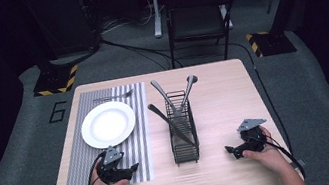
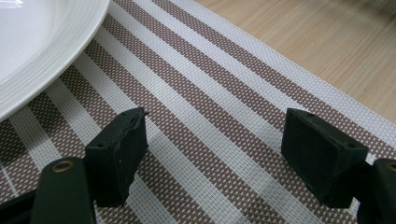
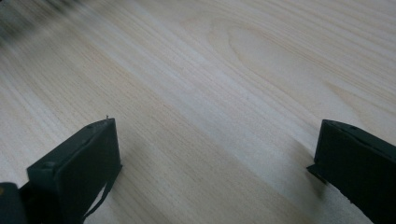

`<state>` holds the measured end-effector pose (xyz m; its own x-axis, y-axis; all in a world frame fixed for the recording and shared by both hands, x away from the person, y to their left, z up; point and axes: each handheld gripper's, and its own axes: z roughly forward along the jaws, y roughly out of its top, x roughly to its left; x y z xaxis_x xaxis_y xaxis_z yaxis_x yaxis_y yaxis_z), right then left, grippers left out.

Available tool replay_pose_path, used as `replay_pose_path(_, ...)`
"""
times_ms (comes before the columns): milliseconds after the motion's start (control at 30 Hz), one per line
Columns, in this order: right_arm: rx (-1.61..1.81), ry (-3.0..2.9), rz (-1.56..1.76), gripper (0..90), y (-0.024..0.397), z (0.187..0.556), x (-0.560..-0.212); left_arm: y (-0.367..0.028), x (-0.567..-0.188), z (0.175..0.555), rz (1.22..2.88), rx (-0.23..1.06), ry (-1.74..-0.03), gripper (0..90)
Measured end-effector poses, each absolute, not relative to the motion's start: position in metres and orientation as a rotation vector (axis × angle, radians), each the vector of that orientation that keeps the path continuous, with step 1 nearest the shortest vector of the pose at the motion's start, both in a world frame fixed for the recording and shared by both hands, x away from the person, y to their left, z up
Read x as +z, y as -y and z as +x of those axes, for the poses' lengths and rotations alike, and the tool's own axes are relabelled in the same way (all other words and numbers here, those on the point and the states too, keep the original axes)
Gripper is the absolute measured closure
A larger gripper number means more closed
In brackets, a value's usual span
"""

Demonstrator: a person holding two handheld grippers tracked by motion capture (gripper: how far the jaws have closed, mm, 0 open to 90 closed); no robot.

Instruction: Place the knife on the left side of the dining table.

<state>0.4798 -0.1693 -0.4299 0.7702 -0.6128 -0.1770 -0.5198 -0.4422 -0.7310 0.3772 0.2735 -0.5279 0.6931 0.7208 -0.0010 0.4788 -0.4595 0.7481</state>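
Observation:
A white plate [image 1: 108, 124] lies on a striped placemat [image 1: 78, 157] at the table's left, with a fork [image 1: 113, 97] on the mat beyond it. A black wire caddy [image 1: 182, 129] in the middle holds several utensils, handles sticking up. My left gripper [image 1: 134, 167] rests low over the mat's near end, jaws wide apart with nothing between them; in the left gripper view [image 2: 215, 144] the plate's rim [image 2: 42, 51] lies at upper left. My right gripper [image 1: 228, 150] sits over bare wood at the near right, jaws [image 3: 215, 158] open and empty.
The wooden table [image 1: 223, 92] has bare wood right of the caddy. A black chair [image 1: 197, 13] stands beyond the far edge. Cables and yellow-black marked stand bases [image 1: 54, 80] lie on the grey floor behind.

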Motion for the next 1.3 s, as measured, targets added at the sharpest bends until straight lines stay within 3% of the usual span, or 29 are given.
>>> replay_pose_path(900,-0.144,-0.842,-2.135,0.0,0.169,0.48,-0.43,-0.273,-0.528,0.377,2.137,0.415,-0.929,23.4)
replay_pose_path(1067,-0.144,-0.842,-2.134,0.0,0.169,0.48,-0.43,-0.275,-0.524,0.376,2.136,0.416,-0.954,35.9)
replay_pose_path(1300,-0.144,-0.842,-2.135,0.0,0.169,0.48,-0.43,-0.278,-0.505,0.369,2.044,0.347,-0.992,41.7)
